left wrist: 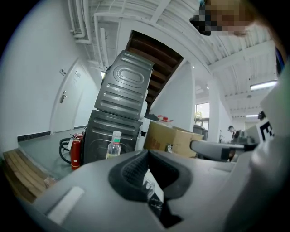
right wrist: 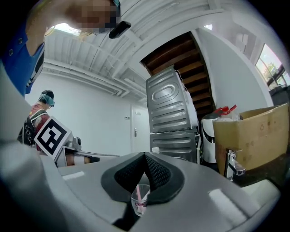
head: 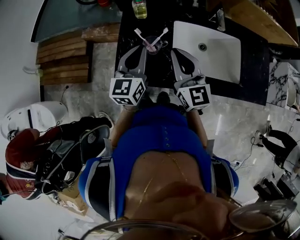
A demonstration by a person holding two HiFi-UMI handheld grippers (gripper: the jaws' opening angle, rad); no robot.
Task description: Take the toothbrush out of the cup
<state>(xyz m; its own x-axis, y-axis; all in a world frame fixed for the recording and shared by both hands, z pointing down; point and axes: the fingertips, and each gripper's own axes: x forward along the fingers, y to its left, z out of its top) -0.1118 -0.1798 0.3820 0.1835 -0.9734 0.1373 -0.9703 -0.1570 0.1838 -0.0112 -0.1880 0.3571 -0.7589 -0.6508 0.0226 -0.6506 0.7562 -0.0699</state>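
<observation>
**Two grippers closed, toothbrushes in the cup**

Head view: your left gripper (head: 140,50) and right gripper (head: 176,52) sit side by side over the front edge of the black countertop (head: 126,33), tips pointing away from you. The clear plastic cup (head: 153,45) stands on that counter just ahead, between the two sets of tips and touching neither. Two pink-handled toothbrushes with white heads (head: 162,33) lean out of it, one to each side. The white rectangular sink basin (head: 220,56) lies to the right of the cup. A small bottle of yellowish liquid (head: 139,8) stands farther back.

Left gripper view: your left gripper (left wrist: 147,152) has its jaws pressed together with nothing between them. Past them you see the small bottle of yellowish liquid (left wrist: 113,145), a red fire extinguisher (left wrist: 75,152) and a brown cardboard box (left wrist: 174,140).

Right gripper view: your right gripper (right wrist: 145,155) also has its jaws meeting at the tips, pinching nothing. Through the gap beneath the tips the clear plastic cup (right wrist: 140,199) shows beyond, a pink handle standing in it. A chrome tap (right wrist: 232,166) is off to the right.
</observation>
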